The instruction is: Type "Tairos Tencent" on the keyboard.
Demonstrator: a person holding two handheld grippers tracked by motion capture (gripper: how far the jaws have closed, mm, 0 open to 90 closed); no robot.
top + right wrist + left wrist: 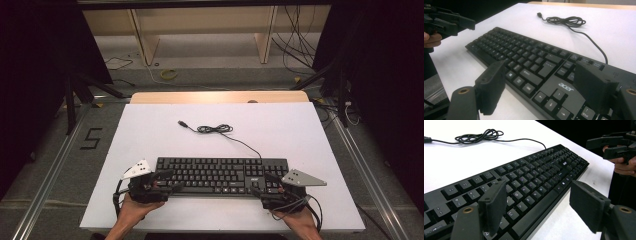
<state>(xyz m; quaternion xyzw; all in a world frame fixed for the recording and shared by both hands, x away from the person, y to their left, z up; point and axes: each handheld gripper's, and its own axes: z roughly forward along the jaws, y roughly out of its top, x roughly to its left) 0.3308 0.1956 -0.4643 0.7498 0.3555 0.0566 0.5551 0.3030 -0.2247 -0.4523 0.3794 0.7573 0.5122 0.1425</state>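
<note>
A black keyboard lies flat near the front of the white tabletop. Its thin cable runs back to a loose coil and ends in a USB plug. My left gripper hovers open at the keyboard's left end; in the left gripper view one jaw stands over the keys and the other over bare table. My right gripper is open at the right end, and in the right gripper view its jaws hang above the arrow keys. Nothing is between either pair of pads.
A wooden strip borders the table's far edge. Beyond it are shelf legs and floor cables. Dark stands flank both sides, and a "5" mark is on the floor at left. The coil lies behind the keyboard.
</note>
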